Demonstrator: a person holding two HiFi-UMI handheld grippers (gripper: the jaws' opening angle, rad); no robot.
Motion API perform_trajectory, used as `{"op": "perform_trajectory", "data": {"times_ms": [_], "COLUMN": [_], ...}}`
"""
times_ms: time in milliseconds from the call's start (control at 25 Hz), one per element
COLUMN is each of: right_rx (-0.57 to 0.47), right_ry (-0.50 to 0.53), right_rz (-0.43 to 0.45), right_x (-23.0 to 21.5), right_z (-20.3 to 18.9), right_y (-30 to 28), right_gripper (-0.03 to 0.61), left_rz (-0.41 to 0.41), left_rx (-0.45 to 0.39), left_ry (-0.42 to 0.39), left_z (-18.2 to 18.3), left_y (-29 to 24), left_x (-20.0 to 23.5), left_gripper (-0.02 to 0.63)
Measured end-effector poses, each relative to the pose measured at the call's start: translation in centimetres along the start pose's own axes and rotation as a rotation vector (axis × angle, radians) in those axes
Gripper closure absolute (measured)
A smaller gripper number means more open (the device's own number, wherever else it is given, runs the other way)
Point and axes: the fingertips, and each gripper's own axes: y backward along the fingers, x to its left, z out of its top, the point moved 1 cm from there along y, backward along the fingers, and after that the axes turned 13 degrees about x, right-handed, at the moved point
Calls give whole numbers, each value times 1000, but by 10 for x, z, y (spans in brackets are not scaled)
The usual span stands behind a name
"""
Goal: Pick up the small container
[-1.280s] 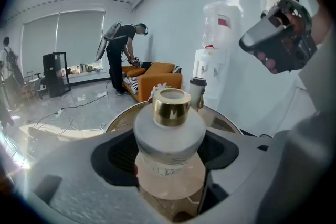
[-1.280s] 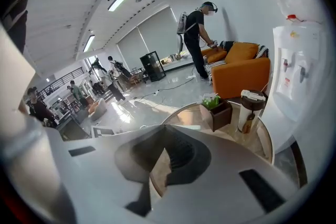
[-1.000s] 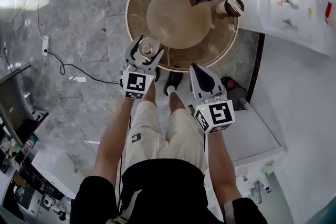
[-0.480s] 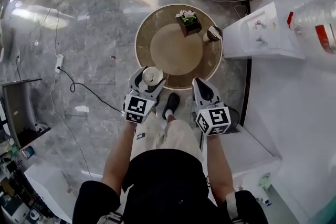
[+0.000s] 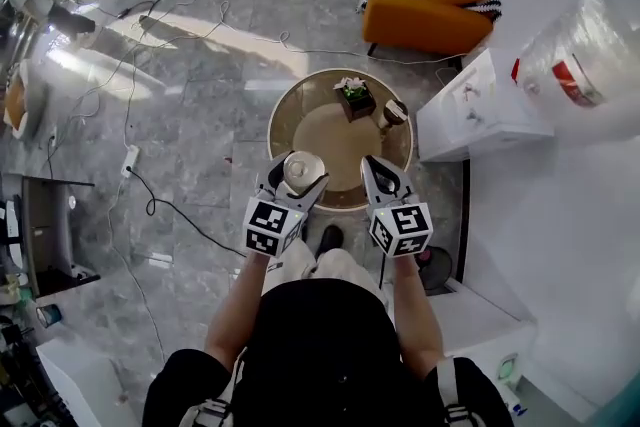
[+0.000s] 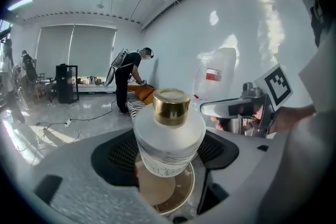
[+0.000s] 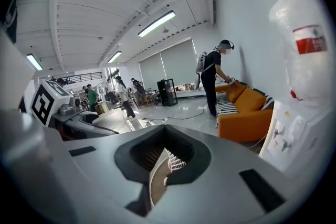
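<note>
The small container [image 6: 169,136] is a squat white jar with a gold cap. My left gripper [image 5: 297,181] is shut on it, both jaws pressed against its sides. In the head view the container [image 5: 303,166] hangs high above the near rim of the round brown table [image 5: 390,177]. My right gripper [image 5: 376,167] is level with it on the right, shut with nothing between its jaws. In the right gripper view only a thin slit shows between the jaws, and through it a strip of the table far below.
A potted plant [image 5: 354,96] and a second capped jar [image 5: 392,113] stand on the far half of the table. A white water dispenser [image 5: 478,107] with a large bottle [image 5: 585,65] is at the right. An orange sofa [image 5: 435,7] and floor cables [image 5: 175,205] lie beyond. A person [image 6: 128,76] stands by the sofa.
The left gripper has lifted the container off the table's near rim and carried it up. Both grippers and the head camera have risen, so the table looks smaller and farther.
</note>
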Motion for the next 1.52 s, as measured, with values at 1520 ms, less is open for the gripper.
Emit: {"op": "perform_trajectory", "data": {"times_ms": [1520], "right_rx": [-210], "right_ry": [217], "right_rz": [-48], "right_x": [39], "right_z": [141], "right_y": [86], "right_gripper": [575], "left_rz": [4], "left_rx": [-76], "left_ry": [-112], "left_z": [123], "left_y": [79], "left_x": [-11], "left_gripper": [287]}}
